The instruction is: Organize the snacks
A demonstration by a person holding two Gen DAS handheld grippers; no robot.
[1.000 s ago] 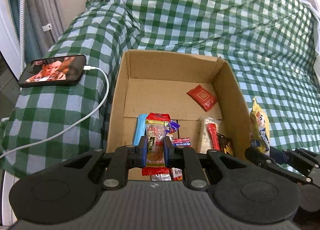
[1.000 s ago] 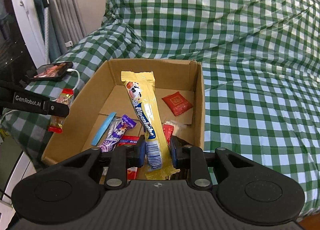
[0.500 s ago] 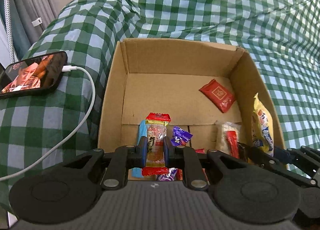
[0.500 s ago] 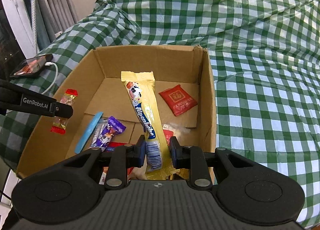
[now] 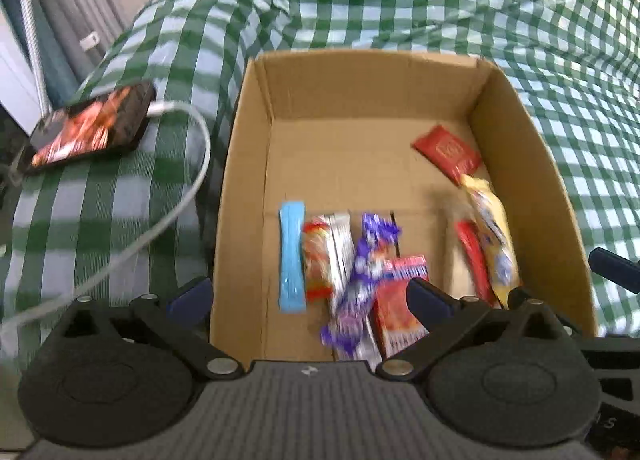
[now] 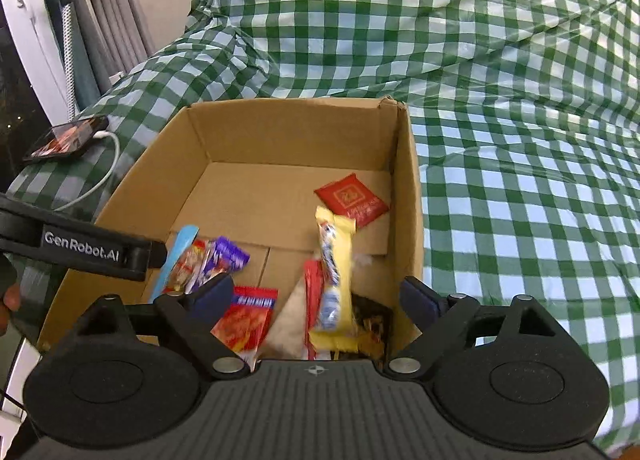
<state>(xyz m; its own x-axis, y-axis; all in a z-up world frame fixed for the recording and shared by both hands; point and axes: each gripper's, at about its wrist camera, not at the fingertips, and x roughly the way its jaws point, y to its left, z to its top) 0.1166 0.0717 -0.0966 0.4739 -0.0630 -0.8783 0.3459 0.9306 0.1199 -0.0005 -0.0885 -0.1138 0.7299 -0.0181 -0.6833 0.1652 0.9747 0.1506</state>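
Setting: a cardboard box (image 5: 240,188) sits open on a green-and-white checked cloth (image 6: 500,108).
Left gripper (image 5: 308,300): held above the near end of the box. Its jaws have just been opening and now stand spread wide, with nothing pinched between them.
Right gripper (image 6: 316,296): also above the near end of the box, at its right side. Its jaws have just been opening and are spread, gripping nothing.
Yellow snack bar (image 6: 334,272): lies blurred between the right gripper's open fingers, touching neither pad, on top of the other packets at the box's right side.
Red-and-clear candy packet (image 5: 318,260): lies on the box floor below the left gripper, between a light blue stick packet (image 5: 291,256) and a silver wrapper (image 5: 340,248).
Other snacks in the box: a purple wrapper (image 5: 368,272), a red square packet (image 5: 396,308) near the front, and a red sachet (image 5: 446,152) alone toward the back right.
Beside the box: a phone (image 5: 90,128) with its screen lit lies on the cloth to the left, with a white cable (image 5: 176,204) plugged in.
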